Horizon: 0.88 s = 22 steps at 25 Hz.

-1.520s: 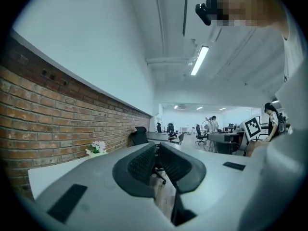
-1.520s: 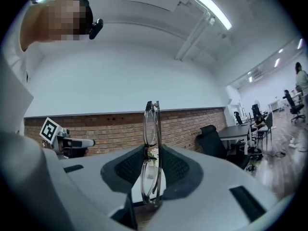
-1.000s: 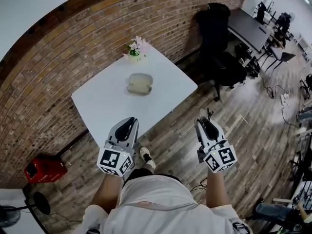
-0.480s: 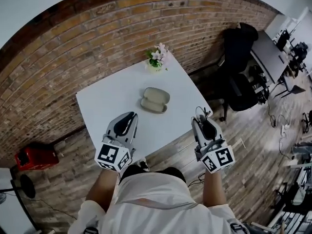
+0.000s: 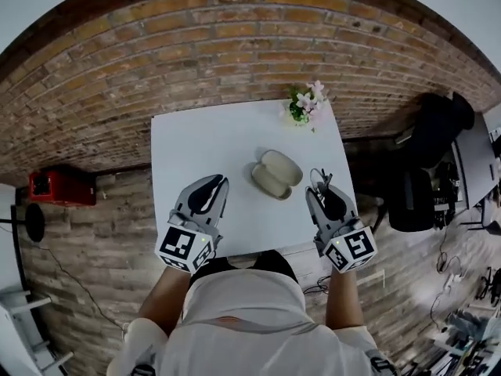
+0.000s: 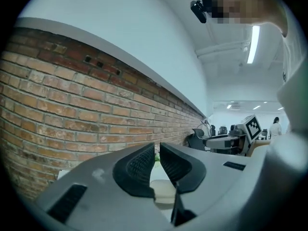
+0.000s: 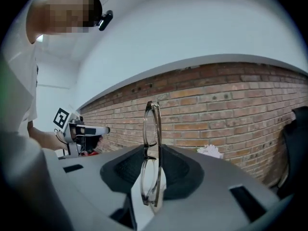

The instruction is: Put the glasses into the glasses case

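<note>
**Q:** Table (image 5: 196,147) status?

**A:** Case (image 5: 276,173) lies open and empty at mid-table. Right gripper (image 7: 153,150) clamps the glasses (image 7: 151,124) just beside it. Left gripper (image 6: 157,150) is narrow and empty. Insertion remains.

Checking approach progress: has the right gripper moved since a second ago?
Yes. The right gripper, then over floor, now reaches the right edge of the table near the glasses case.

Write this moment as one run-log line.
left gripper: jaws slightly apart, empty | right gripper: jaws shut on glasses | glasses case: open on table | glasses: not yet inside
</note>
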Motion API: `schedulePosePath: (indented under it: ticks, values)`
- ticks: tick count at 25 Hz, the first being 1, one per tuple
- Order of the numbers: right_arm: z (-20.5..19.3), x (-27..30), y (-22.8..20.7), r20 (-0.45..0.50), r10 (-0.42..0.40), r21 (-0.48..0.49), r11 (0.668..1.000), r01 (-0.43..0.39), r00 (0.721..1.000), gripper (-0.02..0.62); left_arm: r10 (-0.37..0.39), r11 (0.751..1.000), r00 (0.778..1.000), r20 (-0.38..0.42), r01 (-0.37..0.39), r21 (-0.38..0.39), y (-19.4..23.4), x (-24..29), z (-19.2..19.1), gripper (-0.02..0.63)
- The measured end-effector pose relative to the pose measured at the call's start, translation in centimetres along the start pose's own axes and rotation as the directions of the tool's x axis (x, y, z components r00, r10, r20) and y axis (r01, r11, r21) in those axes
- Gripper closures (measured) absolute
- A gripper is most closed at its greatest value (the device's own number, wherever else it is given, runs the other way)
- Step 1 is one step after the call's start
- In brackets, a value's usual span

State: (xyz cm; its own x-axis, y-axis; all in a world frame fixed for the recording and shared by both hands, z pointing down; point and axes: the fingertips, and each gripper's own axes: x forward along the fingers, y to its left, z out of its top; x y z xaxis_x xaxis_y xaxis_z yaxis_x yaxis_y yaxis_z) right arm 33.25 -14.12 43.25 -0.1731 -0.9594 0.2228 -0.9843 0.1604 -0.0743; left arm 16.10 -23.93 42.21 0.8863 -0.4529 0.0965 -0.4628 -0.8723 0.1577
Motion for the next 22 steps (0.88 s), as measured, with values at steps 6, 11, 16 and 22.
schedulePosePath:
  ticks: [6, 11, 16, 22]
  values:
    - [-3.5, 3.9, -3.8, -0.160, 0.196, 0.039, 0.981, -0.192, 0.968, 0.437, 0.177, 0.984, 0.984, -0.018, -0.177, -0.007, -0.8, 1.1, -0.9, 0.565]
    - [-9.6, 6.0, -3.9, -0.363, 0.323, 0.132, 0.946, -0.295, 0.874, 0.436, 0.261, 0.965, 0.964, -0.045, -0.262, -0.019, -1.6, 0.9, -2.3, 0.565]
    - [-16.2, 8.7, -2.6, -0.522, 0.360, 0.149, 0.931, -0.333, 0.773, 0.433, 0.304, 0.951, 0.950, -0.070, -0.307, -0.046, -1.8, -0.4, -3.7, 0.565]
    - [-23.6, 11.9, -1.8, -0.688, 0.393, 0.211, 0.913, -0.349, 0.611, 0.433, 0.305, 0.947, 0.947, -0.100, -0.313, -0.078, -2.1, -1.6, -5.3, 0.565]
